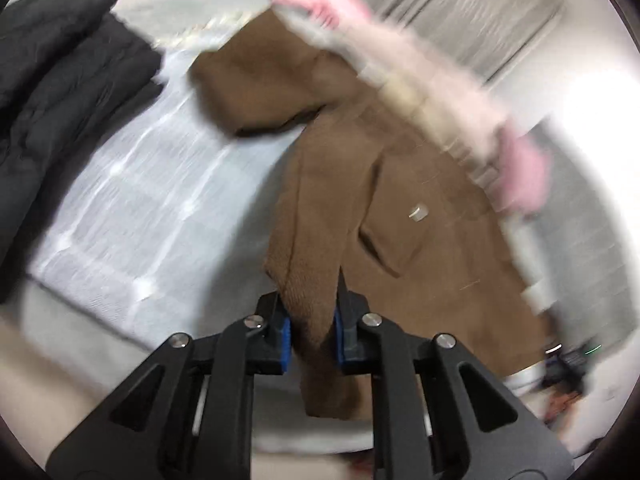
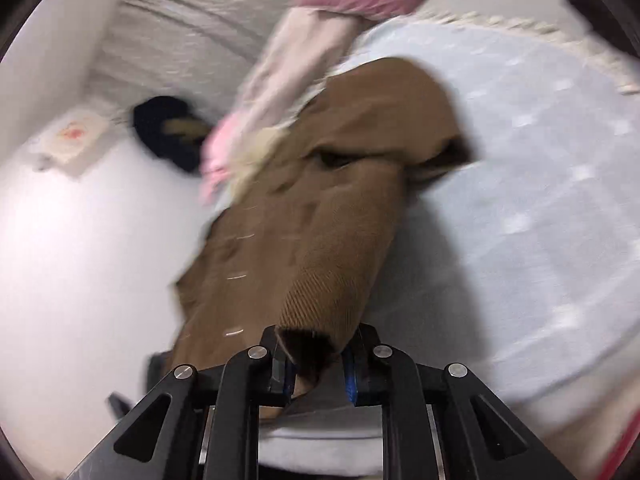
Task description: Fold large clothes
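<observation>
A large brown coat (image 1: 400, 208) lies stretched over a pale blue bedspread (image 1: 132, 200). My left gripper (image 1: 310, 324) is shut on a brown edge of the coat, which hangs between its blue pads. My right gripper (image 2: 316, 364) is shut on a ribbed cuff of the same brown coat (image 2: 332, 216), whose sleeve runs up and away from the jaws. Both views are blurred by motion.
A black padded jacket (image 1: 60, 80) lies at the left. A pink and cream garment (image 1: 420, 92) lies along the coat's far side and also shows in the right wrist view (image 2: 280, 80). A dark bundle (image 2: 168, 132) and a white box (image 2: 72, 140) sit by the wall.
</observation>
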{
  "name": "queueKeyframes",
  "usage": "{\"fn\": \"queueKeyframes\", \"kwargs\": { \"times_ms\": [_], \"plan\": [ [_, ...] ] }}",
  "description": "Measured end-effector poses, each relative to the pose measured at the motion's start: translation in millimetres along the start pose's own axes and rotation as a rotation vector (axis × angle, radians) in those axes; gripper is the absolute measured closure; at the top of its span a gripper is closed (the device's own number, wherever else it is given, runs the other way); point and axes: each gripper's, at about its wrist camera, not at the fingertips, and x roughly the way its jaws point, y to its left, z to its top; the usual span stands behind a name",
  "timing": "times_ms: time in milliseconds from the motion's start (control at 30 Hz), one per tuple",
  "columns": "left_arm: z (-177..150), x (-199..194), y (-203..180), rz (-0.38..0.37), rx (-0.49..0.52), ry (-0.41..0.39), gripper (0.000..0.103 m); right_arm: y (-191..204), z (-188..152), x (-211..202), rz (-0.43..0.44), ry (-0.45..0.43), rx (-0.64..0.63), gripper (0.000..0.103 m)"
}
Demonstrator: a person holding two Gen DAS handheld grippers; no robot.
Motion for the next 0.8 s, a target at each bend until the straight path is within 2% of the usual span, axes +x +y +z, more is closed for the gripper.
{"fn": "queueKeyframes", "kwargs": {
  "times_ms": [67, 133, 167, 200, 233, 267, 300, 333, 367, 467, 600, 700, 800],
  "plan": [
    [-8.0, 15.5, -1.8, 0.047, 0.024, 0.064, 0.081, -13.2, 2.0, 13.9, -0.267, 0.036, -0.025, 0.086],
    [-8.6, 5.0, -6.8, 0.073, 0.089, 0.024, 0.071, -18.7, 1.0, 26.3, -0.291, 0.092, 0.002, 0.082],
    [-9.0, -4.9, -9.7, 0.073, 0.121, -0.017, 0.067, -14.7, 1.5, 25.2, -0.292, 0.082, -0.016, 0.081],
    [-9.9, -18.6, -11.9, 0.077, 0.156, -0.081, 0.053, -9.8, 2.1, 21.5, -0.298, 0.059, -0.045, 0.076],
    [-12.2, -25.8, -11.8, 0.092, 0.178, -0.133, 0.037, -0.9, 2.8, 15.5, -0.315, 0.015, -0.087, 0.068],
    [-12.8, -33.6, -10.7, 0.108, 0.200, -0.179, 0.032, 8.8, 3.0, 9.2, -0.348, -0.037, -0.127, 0.061],
    [-12.6, -38.2, -9.7, 0.118, 0.223, -0.210, 0.027, 19.5, 1.6, 3.2, -0.388, -0.096, -0.171, 0.050],
    [-14.7, -40.6, -8.8, 0.122, 0.246, -0.226, 0.027, 24.9, 0.9, -1.1, -0.413, -0.137, -0.207, 0.044],
    [-15.6, -41.9, -5.3, 0.126, 0.266, -0.230, 0.027, 36.7, -3.3, -3.2, -0.430, -0.180, -0.262, 0.043],
    [-20.8, -32.8, -1.0, 0.159, 0.330, -0.211, 0.027, 71.0, -14.8, 3.8, -0.395, -0.203, -0.408, 0.038],
    [-43.2, -28.3, 1.4, 0.122, 0.479, -0.146, 0.026, 112.6, -42.8, 38.3, -0.354, -0.073, -0.597, 0.036],
    [-58.3, -20.1, -5.6, 0.103, 0.577, -0.087, 0.020, 138.1, -64.1, 65.8, -0.343, -0.002, -0.690, 0.036],
    [-67.0, -9.7, -11.4, 0.149, 0.628, -0.050, 0.019, 151.3, -81.6, 83.7, -0.329, 0.034, -0.751, 0.036]
  ]
}}
